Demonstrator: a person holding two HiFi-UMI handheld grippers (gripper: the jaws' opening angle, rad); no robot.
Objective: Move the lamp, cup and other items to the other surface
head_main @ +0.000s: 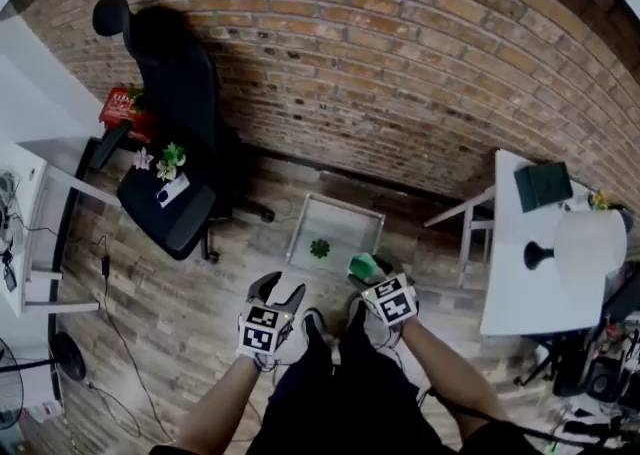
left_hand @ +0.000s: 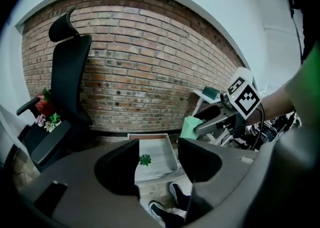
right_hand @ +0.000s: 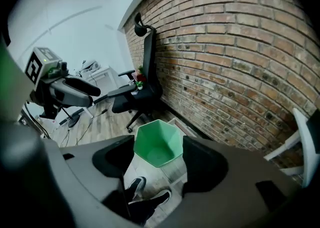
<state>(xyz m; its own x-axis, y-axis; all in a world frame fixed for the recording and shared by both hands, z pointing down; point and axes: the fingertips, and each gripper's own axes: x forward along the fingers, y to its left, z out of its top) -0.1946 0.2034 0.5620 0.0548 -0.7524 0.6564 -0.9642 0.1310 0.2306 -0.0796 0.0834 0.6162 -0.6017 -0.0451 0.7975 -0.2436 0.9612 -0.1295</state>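
Observation:
My right gripper [right_hand: 159, 161] is shut on a green hexagonal cup [right_hand: 157, 144], which is held in the air with its mouth towards the camera. In the head view the cup [head_main: 362, 266] hangs just above the near right corner of a low white table [head_main: 340, 218], which carries a small green plant [head_main: 319, 248]. The left gripper [head_main: 280, 293] is open and empty beside it, and its own view looks past its fingertips at the plant [left_hand: 145, 160]. A white-shaded lamp [head_main: 588, 243] and a dark green box [head_main: 543, 185] stand on the white desk [head_main: 520, 293] at the right.
A black office chair [head_main: 175, 193] at the left carries small flowers [head_main: 165, 161] and a red item [head_main: 125, 103]. A brick wall [head_main: 400, 63] runs behind everything. Another white desk [head_main: 25, 213] sits at the far left. The person's shoes [head_main: 330, 328] are on the wooden floor below the grippers.

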